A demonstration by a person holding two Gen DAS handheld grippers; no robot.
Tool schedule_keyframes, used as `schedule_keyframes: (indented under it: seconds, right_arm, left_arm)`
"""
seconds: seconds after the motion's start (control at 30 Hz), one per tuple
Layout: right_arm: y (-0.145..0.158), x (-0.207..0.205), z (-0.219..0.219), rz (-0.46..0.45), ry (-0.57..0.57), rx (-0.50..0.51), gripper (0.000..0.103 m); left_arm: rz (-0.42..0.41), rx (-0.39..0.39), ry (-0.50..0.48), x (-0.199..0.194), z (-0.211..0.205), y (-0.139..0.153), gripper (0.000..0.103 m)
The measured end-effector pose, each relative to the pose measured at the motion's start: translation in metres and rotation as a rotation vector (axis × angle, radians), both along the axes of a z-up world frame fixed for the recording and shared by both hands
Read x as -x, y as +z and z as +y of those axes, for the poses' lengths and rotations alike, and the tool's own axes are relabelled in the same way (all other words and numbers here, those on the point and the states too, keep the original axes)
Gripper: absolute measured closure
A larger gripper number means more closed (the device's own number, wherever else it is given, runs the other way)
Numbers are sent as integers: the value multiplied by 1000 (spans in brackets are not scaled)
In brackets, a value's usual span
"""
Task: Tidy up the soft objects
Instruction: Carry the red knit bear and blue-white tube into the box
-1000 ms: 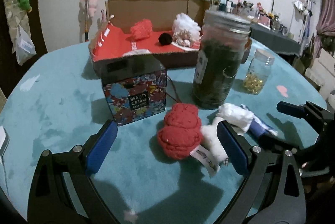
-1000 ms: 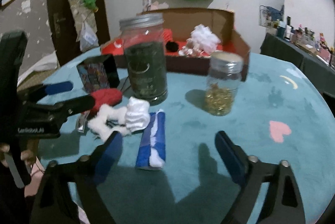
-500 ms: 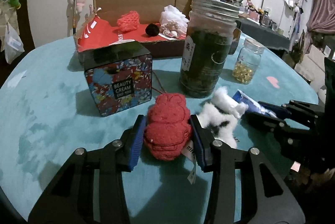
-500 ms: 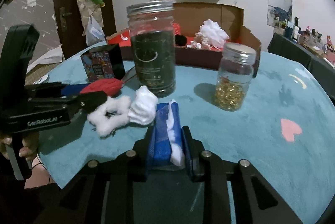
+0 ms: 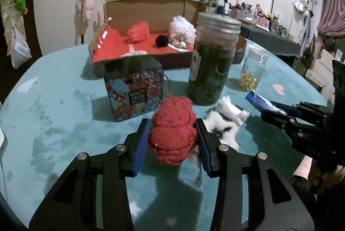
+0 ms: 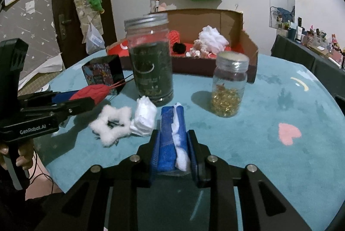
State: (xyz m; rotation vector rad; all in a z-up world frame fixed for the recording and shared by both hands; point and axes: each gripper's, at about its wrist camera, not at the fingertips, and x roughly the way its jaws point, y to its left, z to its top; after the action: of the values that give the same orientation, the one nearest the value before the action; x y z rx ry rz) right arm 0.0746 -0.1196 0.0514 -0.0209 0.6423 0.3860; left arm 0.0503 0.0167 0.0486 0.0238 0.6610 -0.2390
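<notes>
I am gripping the red plush toy (image 5: 173, 129) in my left gripper (image 5: 174, 138) and the blue-and-white cloth roll (image 6: 173, 136) in my right gripper (image 6: 173, 144), lifting both clear of the tall dark glass jar (image 6: 151, 60) towards the open cardboard box (image 5: 155, 15).

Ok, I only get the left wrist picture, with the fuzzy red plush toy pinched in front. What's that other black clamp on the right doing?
Observer: The right gripper is shut on a blue cloth roll with white stuffing, squeezing its two sides.
Visitor: And that half-hidden white fluff?
Observer: In the right wrist view it's a fluffy white star-shaped ring, lying flat on the teal tablecloth beside a white folded wad.
</notes>
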Motion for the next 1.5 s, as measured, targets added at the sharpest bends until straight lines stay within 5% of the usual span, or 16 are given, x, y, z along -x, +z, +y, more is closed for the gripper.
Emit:
schedule_keyframes:
  seconds: [0.73, 1.5]
  right_arm:
    - [67, -24, -28, -108, -59, -49, 76]
    - [88, -129, -34, 9, 28, 27, 76]
  left_arm:
    - [-131, 2, 24, -18, 15, 66, 63]
    - [-14, -73, -35, -112, 15, 79, 63]
